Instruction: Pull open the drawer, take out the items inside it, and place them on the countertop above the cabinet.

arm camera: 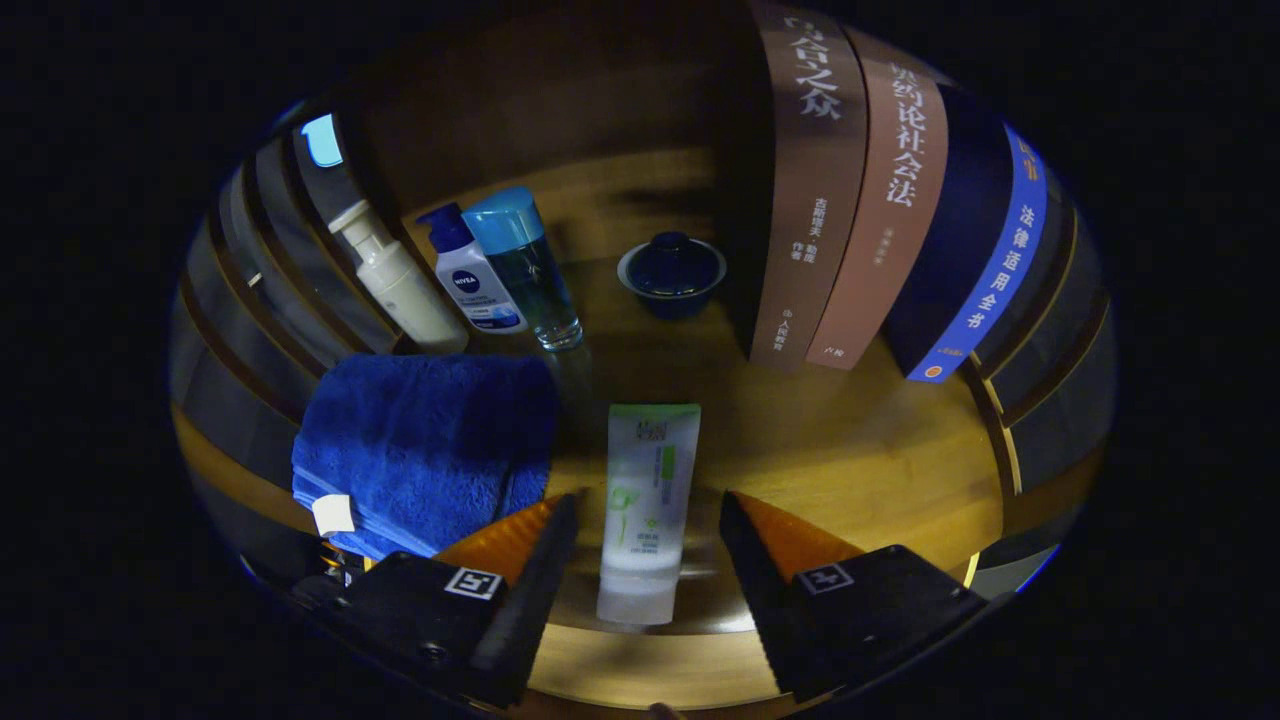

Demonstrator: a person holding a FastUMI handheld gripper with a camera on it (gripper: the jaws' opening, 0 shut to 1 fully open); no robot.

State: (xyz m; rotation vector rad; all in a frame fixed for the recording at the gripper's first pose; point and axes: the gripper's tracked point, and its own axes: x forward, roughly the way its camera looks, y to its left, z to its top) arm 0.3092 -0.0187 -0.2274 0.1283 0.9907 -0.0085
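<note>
While fingers gape, tube lies between them

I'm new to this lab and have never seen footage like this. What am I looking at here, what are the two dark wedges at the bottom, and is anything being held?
This is a fisheye camera riding on a hand-held two-finger gripper, looking forward along its fingers; the wedges are those fingers. They stand open, with a white and green tube lying between them, apparently untouched, so nothing is held. The tube rests on a wooden countertop. Beside it lies a folded blue towel. Beyond stand a white pump bottle, two blue-capped bottles, a small lidded blue bowl and three upright books.
</note>
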